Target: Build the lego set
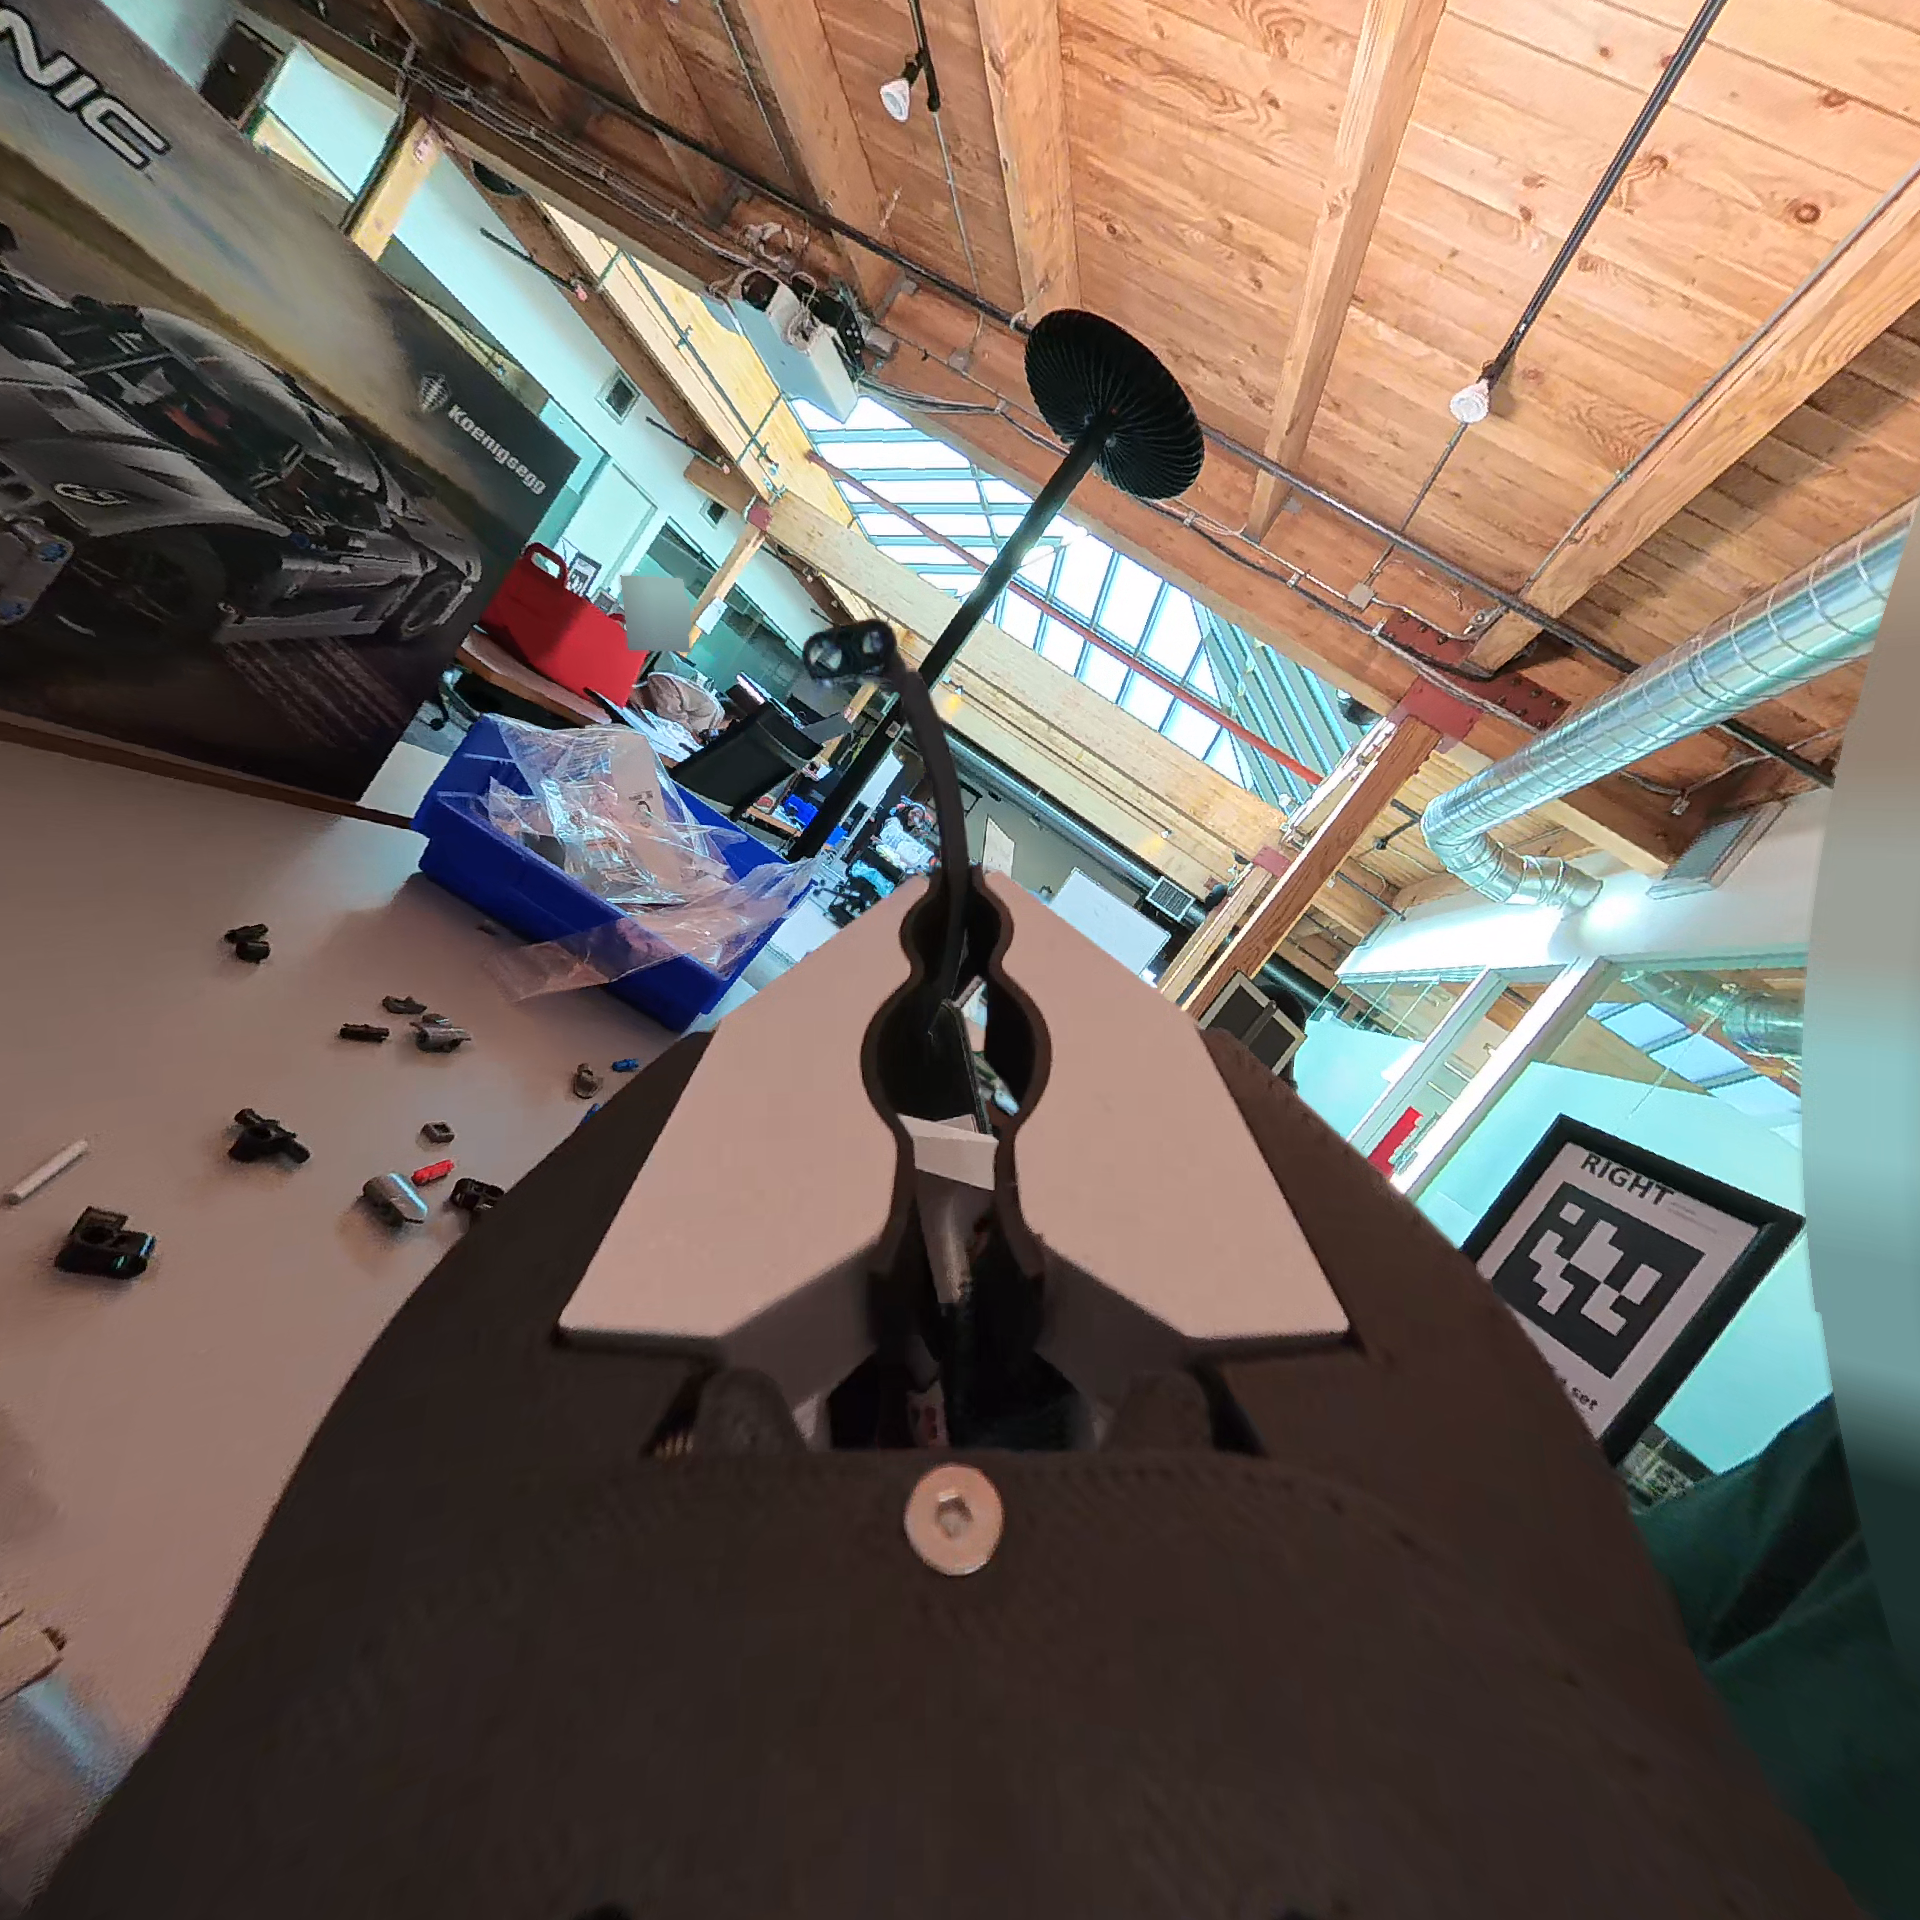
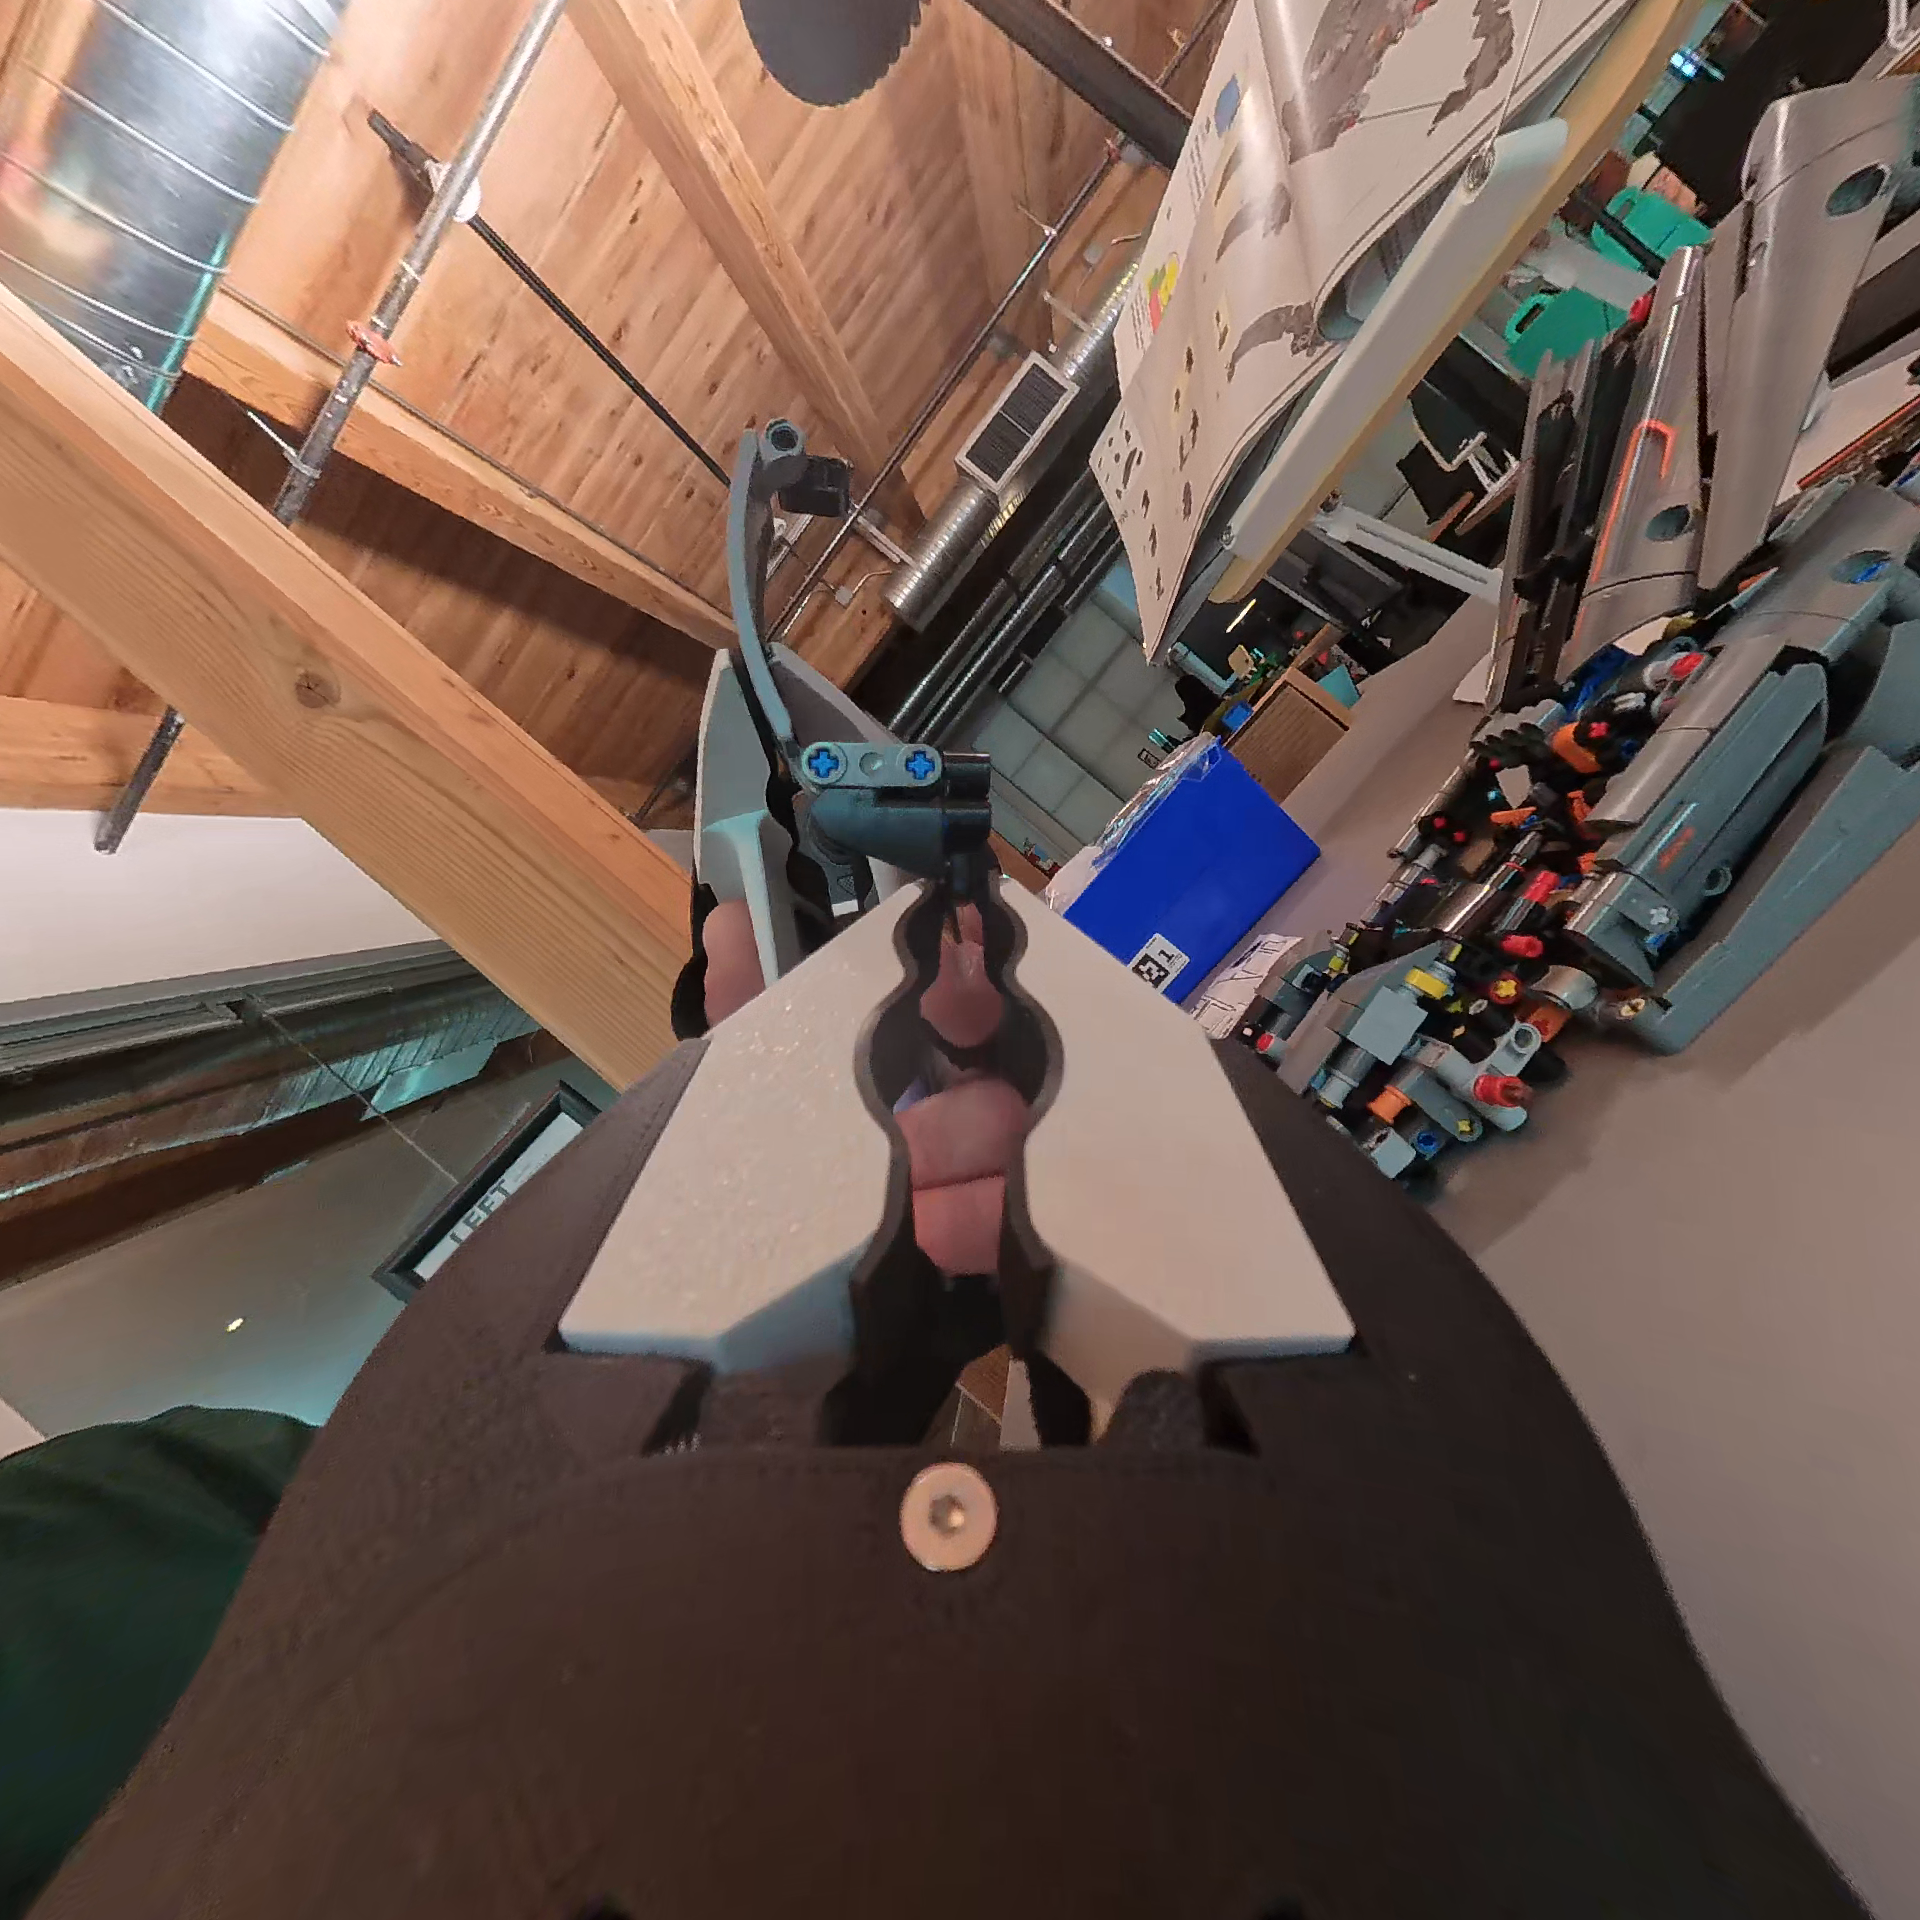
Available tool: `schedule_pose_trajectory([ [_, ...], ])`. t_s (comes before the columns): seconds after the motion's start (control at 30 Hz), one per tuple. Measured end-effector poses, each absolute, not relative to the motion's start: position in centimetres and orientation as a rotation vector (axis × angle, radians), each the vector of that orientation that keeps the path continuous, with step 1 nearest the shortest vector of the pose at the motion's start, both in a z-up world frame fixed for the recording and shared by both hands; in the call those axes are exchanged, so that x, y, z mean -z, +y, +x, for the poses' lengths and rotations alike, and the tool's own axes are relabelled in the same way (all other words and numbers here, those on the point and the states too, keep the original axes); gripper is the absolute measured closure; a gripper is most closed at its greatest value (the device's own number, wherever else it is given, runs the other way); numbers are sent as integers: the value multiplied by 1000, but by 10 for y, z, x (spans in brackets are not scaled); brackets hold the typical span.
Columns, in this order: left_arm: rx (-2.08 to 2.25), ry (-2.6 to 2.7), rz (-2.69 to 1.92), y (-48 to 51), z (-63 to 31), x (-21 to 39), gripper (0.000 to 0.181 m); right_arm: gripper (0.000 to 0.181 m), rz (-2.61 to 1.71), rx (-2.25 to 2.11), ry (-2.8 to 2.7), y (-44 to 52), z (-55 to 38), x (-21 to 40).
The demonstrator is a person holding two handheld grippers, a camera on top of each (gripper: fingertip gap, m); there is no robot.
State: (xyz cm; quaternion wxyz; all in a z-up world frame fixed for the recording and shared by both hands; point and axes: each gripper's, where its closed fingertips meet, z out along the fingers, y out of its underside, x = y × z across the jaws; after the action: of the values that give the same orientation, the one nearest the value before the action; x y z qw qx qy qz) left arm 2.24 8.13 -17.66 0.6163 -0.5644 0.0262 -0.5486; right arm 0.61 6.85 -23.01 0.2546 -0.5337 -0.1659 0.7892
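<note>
Left gripper [image 1: 951, 914] pinches a curved black piece [image 1: 930, 769] at frame centre. Right gripper [image 2: 961, 904] clamps a grey sub-assembly [image 2: 883, 800] beside it. Likely joining the 2; next needs careful alignment.

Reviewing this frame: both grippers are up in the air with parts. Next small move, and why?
Probably ease the right gripper toward the curved piece to seat its small grey-and-black assembly. Both grippers are shut on parts, the left gripper holds the curved piece upright, and the two parts already sit close together.
</note>
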Motion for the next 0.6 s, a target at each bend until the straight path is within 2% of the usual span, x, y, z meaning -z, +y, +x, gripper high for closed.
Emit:
schedule_pose_trajectory([
  [0.17,1235,66,-1321,81,22,179,177,177,-1447,-2139,-437,72,8,232],
  [0.27,1143,76,-1383,79,17,183,147,177,-1474,-2115,-427,76,12,236],
  [0.4,913,192,-1505,57,-3,194,119,177,-1522,-2060,-433,81,22,240],
  [0.5,562,361,-1700,40,-36,226,115,177,-1588,-1998,-463,83,28,247],
  [0.6,81,560,-1927,34,-84,277,120,177,-1619,-1951,-485,83,33,252],
])
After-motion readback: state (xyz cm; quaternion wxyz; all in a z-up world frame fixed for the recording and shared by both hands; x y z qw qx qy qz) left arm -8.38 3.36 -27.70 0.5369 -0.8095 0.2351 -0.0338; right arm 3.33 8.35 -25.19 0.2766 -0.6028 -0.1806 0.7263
